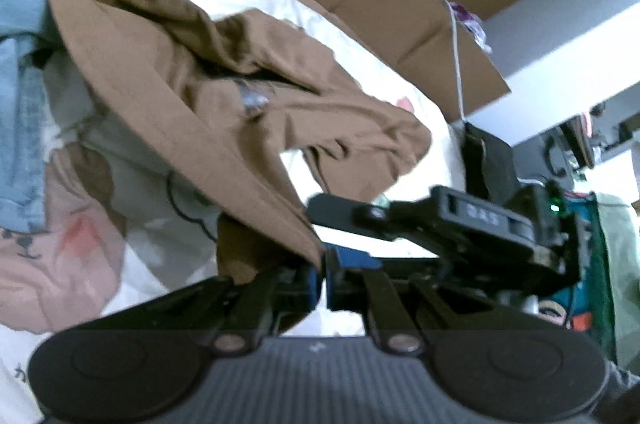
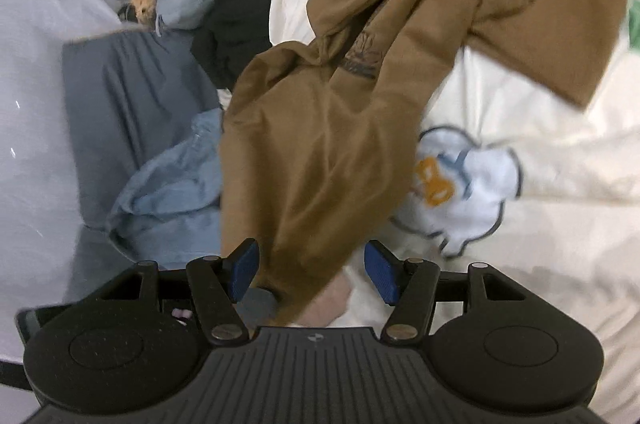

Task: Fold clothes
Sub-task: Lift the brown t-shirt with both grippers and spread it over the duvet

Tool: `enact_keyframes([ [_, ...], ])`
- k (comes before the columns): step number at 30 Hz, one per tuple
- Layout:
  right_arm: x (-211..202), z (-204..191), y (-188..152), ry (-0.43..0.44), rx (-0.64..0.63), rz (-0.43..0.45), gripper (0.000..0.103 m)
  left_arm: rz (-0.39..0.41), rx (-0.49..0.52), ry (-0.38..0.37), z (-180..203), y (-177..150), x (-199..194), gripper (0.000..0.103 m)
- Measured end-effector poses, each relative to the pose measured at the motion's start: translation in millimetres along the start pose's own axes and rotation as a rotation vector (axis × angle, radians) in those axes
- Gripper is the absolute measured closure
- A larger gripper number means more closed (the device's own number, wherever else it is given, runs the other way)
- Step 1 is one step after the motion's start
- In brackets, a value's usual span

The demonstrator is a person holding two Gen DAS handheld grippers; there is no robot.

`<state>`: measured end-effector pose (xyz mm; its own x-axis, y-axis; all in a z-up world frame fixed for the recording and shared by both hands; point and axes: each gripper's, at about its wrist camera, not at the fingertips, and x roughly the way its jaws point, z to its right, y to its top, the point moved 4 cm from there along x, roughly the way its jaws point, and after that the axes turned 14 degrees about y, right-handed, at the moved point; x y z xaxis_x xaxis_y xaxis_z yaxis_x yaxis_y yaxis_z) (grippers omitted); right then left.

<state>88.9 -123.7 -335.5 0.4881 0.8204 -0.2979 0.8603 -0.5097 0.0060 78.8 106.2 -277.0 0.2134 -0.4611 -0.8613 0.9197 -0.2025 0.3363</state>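
Pinched shut on one hem corner by the left gripper [image 1: 323,266], the brown garment [image 1: 192,64] hangs over the bed [image 2: 540,144] through the wide-open, empty right gripper [image 2: 312,270], so it could slip free or bunch unevenly.

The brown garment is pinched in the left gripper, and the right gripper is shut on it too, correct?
Not quite. The right gripper is open: the right wrist view shows its blue pads apart, the brown garment hanging between them. The left gripper does pinch it.
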Motion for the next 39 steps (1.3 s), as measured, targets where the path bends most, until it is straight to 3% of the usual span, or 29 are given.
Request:
enact_keyframes([
  [5,2,11,-7,0.042,0.077,0.029,0.038,-0.025,0.029,-0.053,12,-9,-3,0.101],
  [8,4,12,-7,0.08,0.104,0.043,0.046,-0.037,0.062,-0.089,20,-14,-6,0.102],
  [9,5,12,-7,0.083,0.102,0.044,0.056,-0.036,0.068,-0.089,22,-15,-3,0.102],
  [10,5,12,-7,0.082,0.096,0.044,0.077,-0.036,0.072,-0.089,23,-15,-1,0.102],
  [11,6,12,-6,0.081,0.09,0.044,0.091,-0.04,0.068,-0.086,21,-15,0,0.102],
  [12,6,12,-6,0.08,0.084,0.044,0.099,-0.043,0.066,-0.083,20,-15,1,0.102],
  [15,4,12,-5,0.046,0.051,0.056,0.1,-0.045,0.082,-0.056,17,-14,2,0.101],
  [17,1,13,-4,0.01,0.034,0.059,0.1,-0.039,0.091,-0.021,13,-12,-1,0.09],
  [25,-26,15,-7,-0.12,-0.006,0.062,0.101,0.001,0.043,0.138,-29,2,-6,0.071],
  [31,-75,20,-14,-0.239,-0.026,0.07,0.101,0.048,-0.002,0.272,-60,19,-10,0.059],
  [36,-125,32,-19,-0.361,-0.025,0.09,0.101,0.071,-0.034,0.362,-71,30,-8,0.056],
  [39,-152,39,-22,-0.426,-0.021,0.098,0.101,0.08,-0.028,0.407,-77,36,-5,0.045],
])
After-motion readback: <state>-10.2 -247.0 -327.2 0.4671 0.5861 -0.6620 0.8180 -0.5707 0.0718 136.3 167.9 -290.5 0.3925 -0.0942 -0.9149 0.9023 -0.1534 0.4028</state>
